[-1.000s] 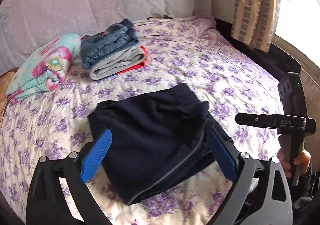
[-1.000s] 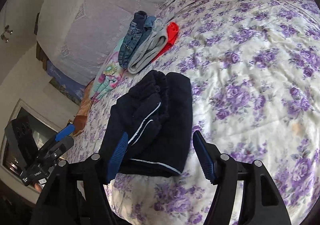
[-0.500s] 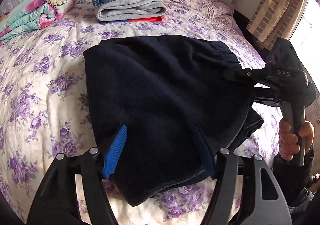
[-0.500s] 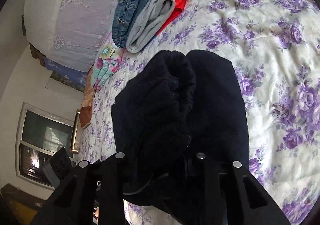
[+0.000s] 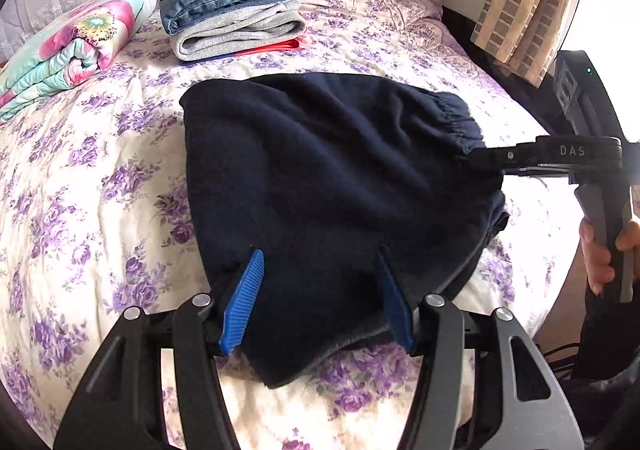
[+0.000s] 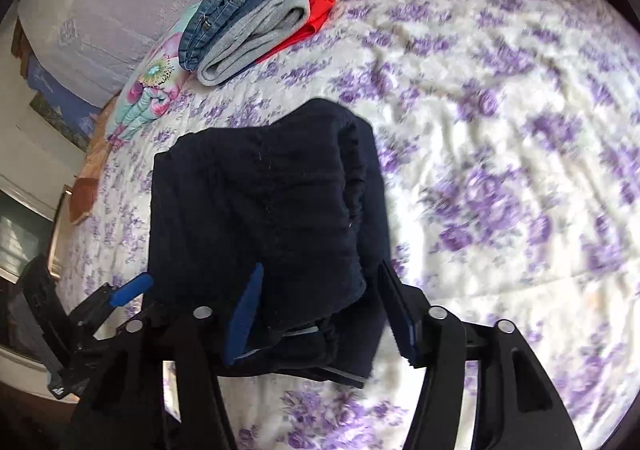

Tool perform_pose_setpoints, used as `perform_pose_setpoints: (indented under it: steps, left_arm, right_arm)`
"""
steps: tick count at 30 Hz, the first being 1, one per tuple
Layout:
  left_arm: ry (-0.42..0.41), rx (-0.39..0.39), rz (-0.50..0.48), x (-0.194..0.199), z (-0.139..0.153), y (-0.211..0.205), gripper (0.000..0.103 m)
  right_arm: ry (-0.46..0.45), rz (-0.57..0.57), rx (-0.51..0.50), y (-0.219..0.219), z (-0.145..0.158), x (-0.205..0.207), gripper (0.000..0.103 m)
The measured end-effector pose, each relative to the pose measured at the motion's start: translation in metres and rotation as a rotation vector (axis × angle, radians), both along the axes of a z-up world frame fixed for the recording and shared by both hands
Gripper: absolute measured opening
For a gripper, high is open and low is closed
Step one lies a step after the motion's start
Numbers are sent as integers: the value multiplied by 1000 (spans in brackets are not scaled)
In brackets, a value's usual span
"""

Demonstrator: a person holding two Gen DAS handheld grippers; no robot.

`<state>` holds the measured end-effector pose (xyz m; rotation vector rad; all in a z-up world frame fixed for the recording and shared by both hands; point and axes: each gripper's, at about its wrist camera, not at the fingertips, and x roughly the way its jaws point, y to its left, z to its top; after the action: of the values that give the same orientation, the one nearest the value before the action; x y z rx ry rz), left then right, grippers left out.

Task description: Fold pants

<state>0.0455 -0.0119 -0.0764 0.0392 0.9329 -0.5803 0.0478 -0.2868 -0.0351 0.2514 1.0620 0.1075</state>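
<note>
Since the dark pants (image 5: 332, 185) already lie folded on the flowered bed (image 5: 80, 209), near the stacked clothes (image 5: 236, 17), both the left gripper (image 5: 320, 298) and the right gripper (image 6: 320, 310), open astride the near edge, should retreat level, snagging nothing.

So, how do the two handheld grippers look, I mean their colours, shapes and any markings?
Both are black. The left gripper has two angular black arms with silver pivot bolts, ending in ribbed blue rubber pads. The right gripper is built the same way; seen from the left wrist camera it shows a pistol-style grey handle and white letters "DAS".
</note>
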Motion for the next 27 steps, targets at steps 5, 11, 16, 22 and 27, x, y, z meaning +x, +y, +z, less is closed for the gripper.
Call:
perform_pose_setpoints:
  steps: [5, 11, 16, 22, 27]
  left_arm:
    - [66, -171, -77, 1, 10, 17, 54]
    - [96, -137, -91, 8, -10, -1, 43]
    - [72, -111, -91, 8, -15, -7, 43]
    - [50, -97, -104, 7, -15, -9, 43]
    - [42, -87, -102, 10, -20, -12, 44]
  right_arm:
    - [-174, 200, -111, 56, 68, 22, 66]
    - [-84, 588, -194, 183, 45, 117, 65]
    - [45, 650, -293, 225, -2, 176, 52]
    - [122, 619, -425, 236, -33, 183, 4]
    - [128, 557, -478, 224, -68, 186, 2]
